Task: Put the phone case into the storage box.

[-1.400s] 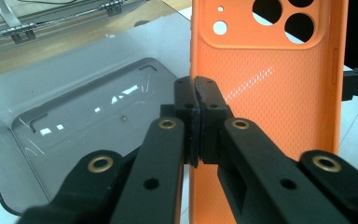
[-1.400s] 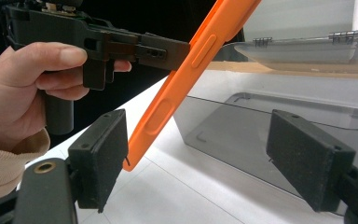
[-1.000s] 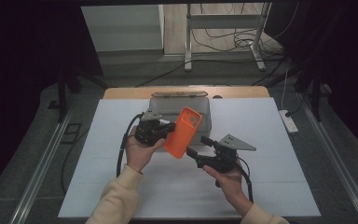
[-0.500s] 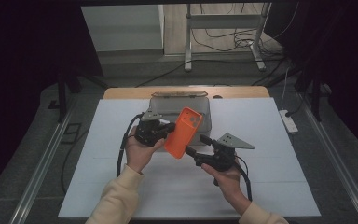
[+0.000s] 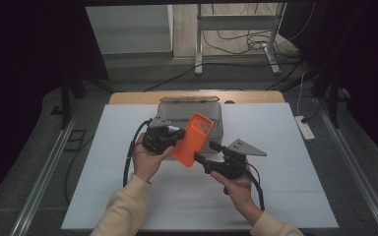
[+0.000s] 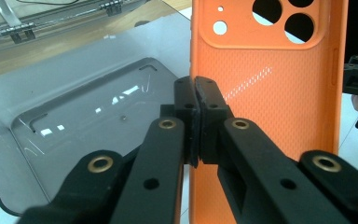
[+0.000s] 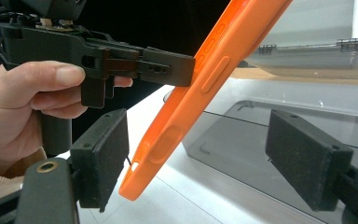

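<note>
Jaws of my left gripper are clamped tight on the side edge of the orange textured silicone phone case, their pads pinching its thin wall. I hold the case up off the table, tilted, with its camera cut-outs at the top end; in the high view it sits between my two hands, above the white table and just in front of the box. My left hand grips the tool's handle from below.

My right gripper stands wide open, one pad on either side of the case's lower end; the left pad is near the case's corner, and I cannot tell if it touches. In the high view that gripper points at the bottom corner of the case.

Behind the case lies the smoky grey translucent plastic box, its clear hinged lid raised at the far side. Further out, a white power strip lies beside the table's right edge.
</note>
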{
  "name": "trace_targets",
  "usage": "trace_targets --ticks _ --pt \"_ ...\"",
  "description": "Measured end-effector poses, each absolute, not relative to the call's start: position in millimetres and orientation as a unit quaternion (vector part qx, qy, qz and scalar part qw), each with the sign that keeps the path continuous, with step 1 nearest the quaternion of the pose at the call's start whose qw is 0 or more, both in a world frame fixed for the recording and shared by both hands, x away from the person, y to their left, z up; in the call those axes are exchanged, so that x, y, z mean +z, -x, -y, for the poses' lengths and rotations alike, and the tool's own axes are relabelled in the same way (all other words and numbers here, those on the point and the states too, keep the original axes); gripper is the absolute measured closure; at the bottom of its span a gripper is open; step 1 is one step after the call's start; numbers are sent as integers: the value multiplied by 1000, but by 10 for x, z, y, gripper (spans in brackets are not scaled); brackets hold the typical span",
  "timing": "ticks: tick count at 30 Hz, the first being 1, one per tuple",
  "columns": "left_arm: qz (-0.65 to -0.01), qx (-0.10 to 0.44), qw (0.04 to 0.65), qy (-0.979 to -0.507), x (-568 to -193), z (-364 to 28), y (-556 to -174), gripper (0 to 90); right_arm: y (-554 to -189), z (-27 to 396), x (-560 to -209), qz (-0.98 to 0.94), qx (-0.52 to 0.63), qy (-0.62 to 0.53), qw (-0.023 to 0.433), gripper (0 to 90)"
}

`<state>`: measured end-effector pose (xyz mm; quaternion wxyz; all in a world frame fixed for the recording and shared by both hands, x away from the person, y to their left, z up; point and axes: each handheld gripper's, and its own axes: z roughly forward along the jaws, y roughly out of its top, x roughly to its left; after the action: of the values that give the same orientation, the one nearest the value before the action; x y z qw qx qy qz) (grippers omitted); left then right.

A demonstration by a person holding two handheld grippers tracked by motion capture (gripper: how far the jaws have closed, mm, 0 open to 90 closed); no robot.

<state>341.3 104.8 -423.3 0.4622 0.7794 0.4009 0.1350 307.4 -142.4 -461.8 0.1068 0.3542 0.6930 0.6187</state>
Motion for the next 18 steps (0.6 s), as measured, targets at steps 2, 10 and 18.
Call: trace_targets --ticks 2,10,18 --pt "-400 135 462 -779 -4234 -1048 -3414 889 -3079 1413 -4620 -692 619 -355 108 218" --pt "-400 135 463 -779 -4236 -1046 -3411 889 -3095 1384 -4619 -689 620 -358 110 242" --pt "-401 135 463 -779 -4242 -1039 -3409 889 -3108 1365 -4620 -684 624 -364 106 288"
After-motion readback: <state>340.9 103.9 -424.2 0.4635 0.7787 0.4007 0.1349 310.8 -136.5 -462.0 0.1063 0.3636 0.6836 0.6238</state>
